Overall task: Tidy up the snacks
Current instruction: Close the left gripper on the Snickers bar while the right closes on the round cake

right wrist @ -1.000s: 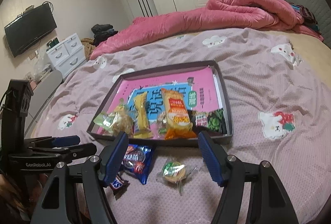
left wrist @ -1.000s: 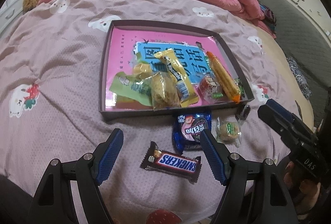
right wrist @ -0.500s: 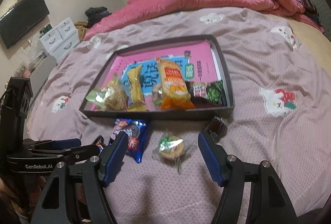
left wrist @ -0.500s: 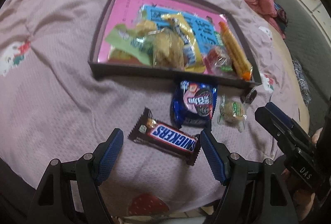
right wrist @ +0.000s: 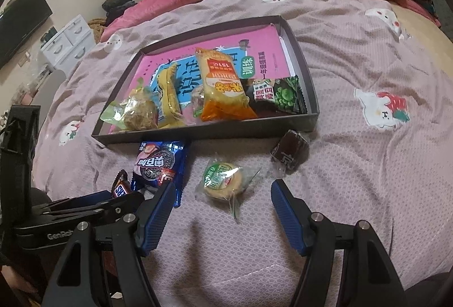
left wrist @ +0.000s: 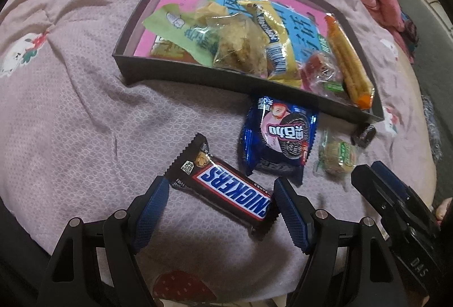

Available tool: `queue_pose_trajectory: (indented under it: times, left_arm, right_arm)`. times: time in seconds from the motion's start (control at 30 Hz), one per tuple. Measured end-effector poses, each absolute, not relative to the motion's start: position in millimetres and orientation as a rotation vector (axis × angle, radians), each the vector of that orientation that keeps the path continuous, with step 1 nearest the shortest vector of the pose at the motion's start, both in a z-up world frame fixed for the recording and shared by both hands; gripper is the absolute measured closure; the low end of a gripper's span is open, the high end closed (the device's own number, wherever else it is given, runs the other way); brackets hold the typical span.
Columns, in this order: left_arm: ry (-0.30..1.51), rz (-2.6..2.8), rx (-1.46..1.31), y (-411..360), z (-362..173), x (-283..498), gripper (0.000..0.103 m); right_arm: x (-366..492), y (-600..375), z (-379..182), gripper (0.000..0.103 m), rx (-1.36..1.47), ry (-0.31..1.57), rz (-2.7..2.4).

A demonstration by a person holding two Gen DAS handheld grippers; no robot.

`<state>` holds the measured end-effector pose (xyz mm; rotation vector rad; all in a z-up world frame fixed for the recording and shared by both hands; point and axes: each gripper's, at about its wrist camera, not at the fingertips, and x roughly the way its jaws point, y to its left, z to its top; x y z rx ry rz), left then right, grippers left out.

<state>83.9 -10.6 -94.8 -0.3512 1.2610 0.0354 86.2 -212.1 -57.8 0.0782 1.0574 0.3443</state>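
My left claw (left wrist: 219,195) stands apart, its blue pads either side of the Snickers bar (left wrist: 226,185), which lies slantwise on the bed (left wrist: 70,108); I can't see either pad pressing the wrapper. My right claw (right wrist: 220,200) is also apart and holds nothing, with the round green-labelled cake (right wrist: 223,179) on the bed between its tips. The blue cookie pack (left wrist: 279,137) lies just in front of the dark tray (left wrist: 198,76), which holds several snacks. A small dark wrapped sweet (right wrist: 290,152) sits near the tray's corner.
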Motion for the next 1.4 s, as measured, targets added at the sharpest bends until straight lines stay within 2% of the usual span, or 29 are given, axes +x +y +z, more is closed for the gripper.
queue_pose_trajectory:
  times: [0.3, 0.37, 0.47, 0.73, 1.13, 1.3, 1.4]
  left_arm:
    - [1.253, 0.031, -0.369, -5, -100, 89, 0.026]
    - [1.249, 0.037, -0.368, 1, -99, 88, 0.034]
    - [1.25, 0.036, -0.383, 6, -99, 89, 0.037]
    - [1.251, 0.022, -0.371, 11, -96, 82, 0.044]
    - [1.251, 0.06, -0.357, 17, -98, 80, 0.045]
    - [1.246, 0.056, -0.36, 18, -99, 81, 0.053]
    - [1.25, 0.047, -0.365, 24, -98, 79, 0.063]
  right_arm:
    - [90, -202, -68, 0.034, 0.058, 1.091, 0.348]
    - [92, -201, -71, 0.034, 0.064, 1.094, 0.352]
    - [94, -202, -74, 0.034, 0.081, 1.098, 0.351]
    - [101, -198, -82, 0.054, 0.093, 1.107, 0.362]
    - [107, -184, -86, 0.065, 0.004, 1.068, 0.38]
    - [101, -190, -74, 0.066, 0.009, 1.023, 0.376]
    - [98, -194, -66, 0.066, 0.019, 0.993, 0.378]
